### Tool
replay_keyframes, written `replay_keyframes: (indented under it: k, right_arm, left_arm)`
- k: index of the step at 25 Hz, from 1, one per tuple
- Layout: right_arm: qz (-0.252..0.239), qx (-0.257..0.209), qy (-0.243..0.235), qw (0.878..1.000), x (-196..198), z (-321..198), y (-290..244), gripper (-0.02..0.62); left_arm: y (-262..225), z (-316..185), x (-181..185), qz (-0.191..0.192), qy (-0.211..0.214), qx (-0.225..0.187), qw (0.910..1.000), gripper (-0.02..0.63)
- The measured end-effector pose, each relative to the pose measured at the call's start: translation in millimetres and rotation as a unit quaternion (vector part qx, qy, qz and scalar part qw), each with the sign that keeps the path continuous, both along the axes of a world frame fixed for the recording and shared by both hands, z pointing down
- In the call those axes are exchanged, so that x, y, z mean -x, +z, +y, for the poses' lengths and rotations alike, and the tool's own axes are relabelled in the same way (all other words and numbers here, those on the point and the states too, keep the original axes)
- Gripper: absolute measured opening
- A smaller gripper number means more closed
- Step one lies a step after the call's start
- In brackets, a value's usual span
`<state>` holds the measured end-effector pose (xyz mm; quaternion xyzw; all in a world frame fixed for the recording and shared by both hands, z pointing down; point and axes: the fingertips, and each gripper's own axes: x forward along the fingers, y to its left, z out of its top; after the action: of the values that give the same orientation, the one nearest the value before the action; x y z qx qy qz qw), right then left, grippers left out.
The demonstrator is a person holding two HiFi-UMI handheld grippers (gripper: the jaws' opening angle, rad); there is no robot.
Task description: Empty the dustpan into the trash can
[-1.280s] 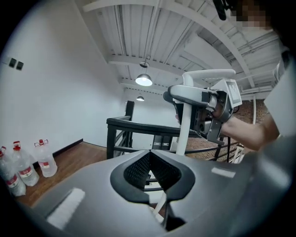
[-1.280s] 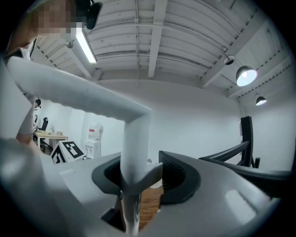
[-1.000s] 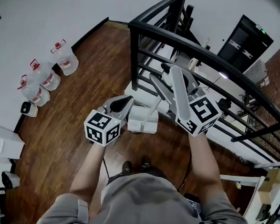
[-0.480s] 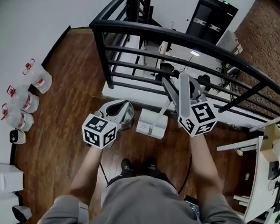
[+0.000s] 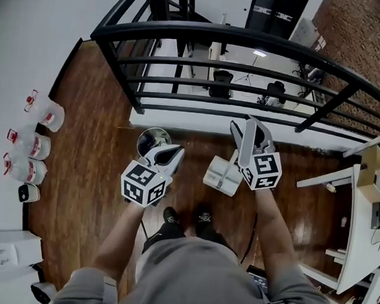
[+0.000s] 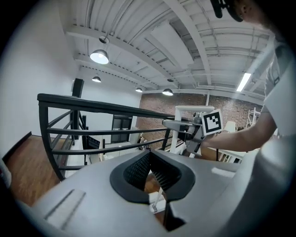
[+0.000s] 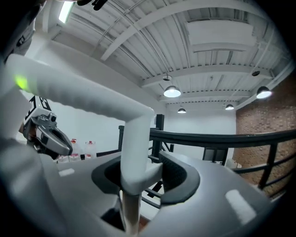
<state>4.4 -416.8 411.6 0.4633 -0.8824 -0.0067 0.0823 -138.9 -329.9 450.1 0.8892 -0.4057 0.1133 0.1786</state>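
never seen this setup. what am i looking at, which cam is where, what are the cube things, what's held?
No robot here: a person stands on a wooden floor with hand-held tongs in each hand. The marker cubes are part of those tongs. The top-down picture comes from a camera on the person's head. The other two come from cameras riding on the tongs, looking along the jaws. The right tongs are clamped on the white handle of a dustpan. The left tongs are shut with nothing in them. A round shiny trash can stands on the floor just ahead of the left tongs, before a black railing. Water jugs sit by the wall.
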Motion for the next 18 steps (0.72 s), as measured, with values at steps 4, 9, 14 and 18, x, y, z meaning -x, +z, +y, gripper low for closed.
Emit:
replay_keyframes:
  k: [4, 9, 14, 18]
  right_arm:
    - [0.0, 0.002, 0.044, 0.999, -38, -11, 48, 0.169]
    - [-0.005, 0.008, 0.083, 0.997, -78, -24, 108, 0.17]
    - [-0.008, 0.004, 0.091, 0.996, -93, -40, 155, 0.17]
    - [-0.018, -0.006, 0.089, 0.996, -101, -47, 176, 0.17]
  left_arm:
    - [33, -11, -21, -0.007, 0.007, 0.027, 0.9996, 0.005]
    - [69, -26, -55, -0.02, 0.022, 0.043, 0.9986, 0.005]
    - [104, -30, -73, -0.023, 0.035, 0.061, 0.9972, 0.005]
    - [125, -35, -86, -0.024, 0.038, 0.071, 0.9965, 0.006]
